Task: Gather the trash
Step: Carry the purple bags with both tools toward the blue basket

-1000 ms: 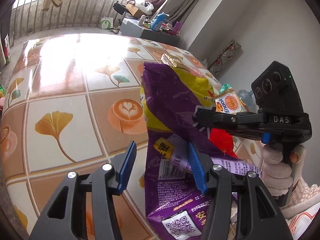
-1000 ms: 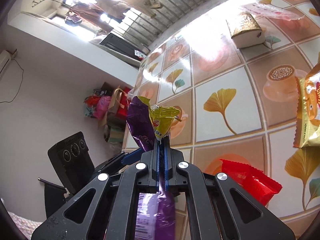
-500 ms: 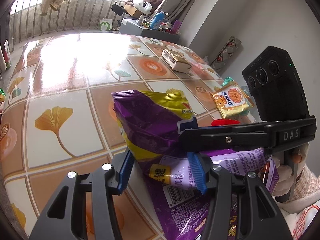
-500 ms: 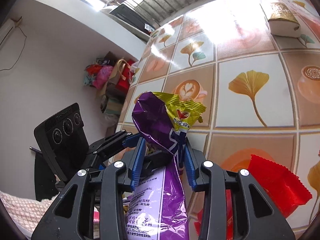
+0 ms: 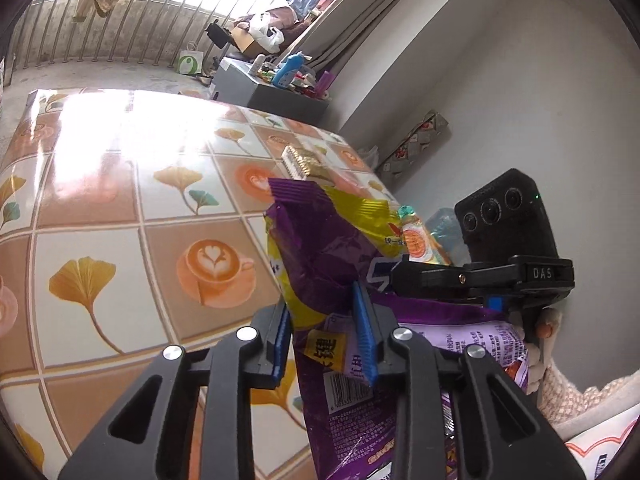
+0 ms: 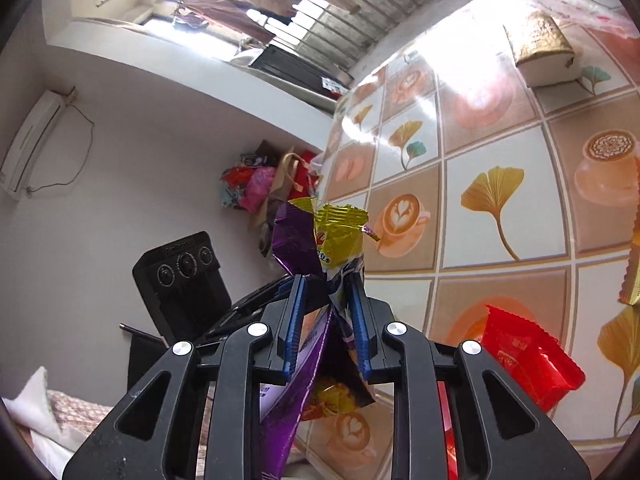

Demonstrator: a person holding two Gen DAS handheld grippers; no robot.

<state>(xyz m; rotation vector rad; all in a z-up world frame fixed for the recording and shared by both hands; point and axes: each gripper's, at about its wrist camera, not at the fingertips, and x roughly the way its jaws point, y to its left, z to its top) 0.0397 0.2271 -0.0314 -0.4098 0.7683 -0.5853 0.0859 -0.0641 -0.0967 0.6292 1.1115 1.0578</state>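
We see the purple-and-yellow snack bag [image 5: 320, 256] held up off the table [image 5: 120, 184], caught between both tools near the table's near right corner. The left gripper [image 5: 325, 330] has just been closing; its blue pads now stand narrow with the bag's crumpled middle between them, and the bag's lower half with its barcode hangs below. The right gripper [image 6: 329, 322] has also just been closing and sits narrow on the bag's neck [image 6: 320, 236]; in its own view the right-hand pad touches the foil, but we cannot tell whether the left-hand pad presses.

Only the left wrist view shows the right tool from the side, with a hand [image 5: 540, 344] on its handle, and an orange snack packet [image 5: 416, 240] behind the bag. Only the right wrist view shows a red wrapper [image 6: 528, 356] lying flat on the table just right of the tool, the edge of another packet [image 6: 632, 264] at the frame's right border, and the left tool's black camera block.

A gold-topped box [image 6: 540, 48] rests well apart at the far side. The table's left span lies bare, ending at a sunlit far edge; a wall runs close along the right side.
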